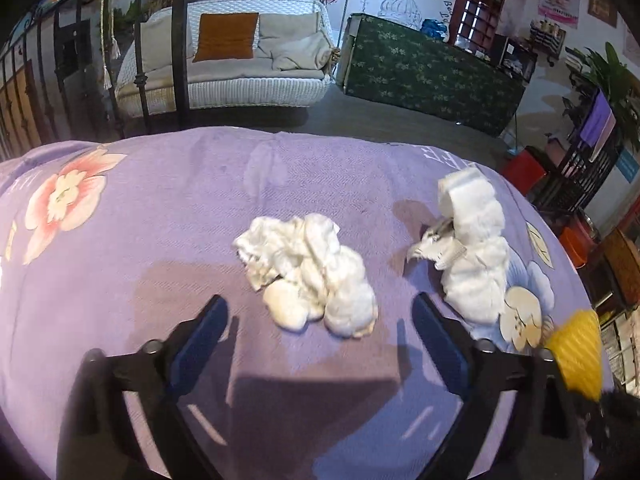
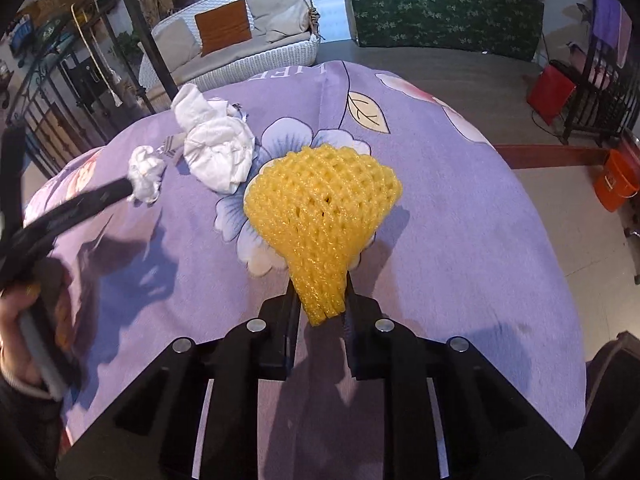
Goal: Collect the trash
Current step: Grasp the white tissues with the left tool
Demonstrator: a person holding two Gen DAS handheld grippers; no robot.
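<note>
A crumpled white tissue wad (image 1: 308,274) lies on the purple flowered tablecloth (image 1: 160,208), just ahead of my open left gripper (image 1: 320,316). A second white crumpled wad with a wrapper (image 1: 472,248) lies to its right; it also shows in the right wrist view (image 2: 218,148). My right gripper (image 2: 320,300) is shut on a yellow foam fruit net (image 2: 324,204), held over the cloth (image 2: 460,220). The net's edge shows in the left wrist view (image 1: 576,348). The left gripper's fingers (image 2: 80,200) show in the right wrist view beside the first wad (image 2: 146,174).
A white wicker sofa (image 1: 240,60) and a green-patterned counter (image 1: 432,72) stand beyond the table. An orange bucket (image 2: 614,180) and a red box (image 2: 552,90) sit on the floor to the right. A black metal railing (image 1: 160,40) stands at the left.
</note>
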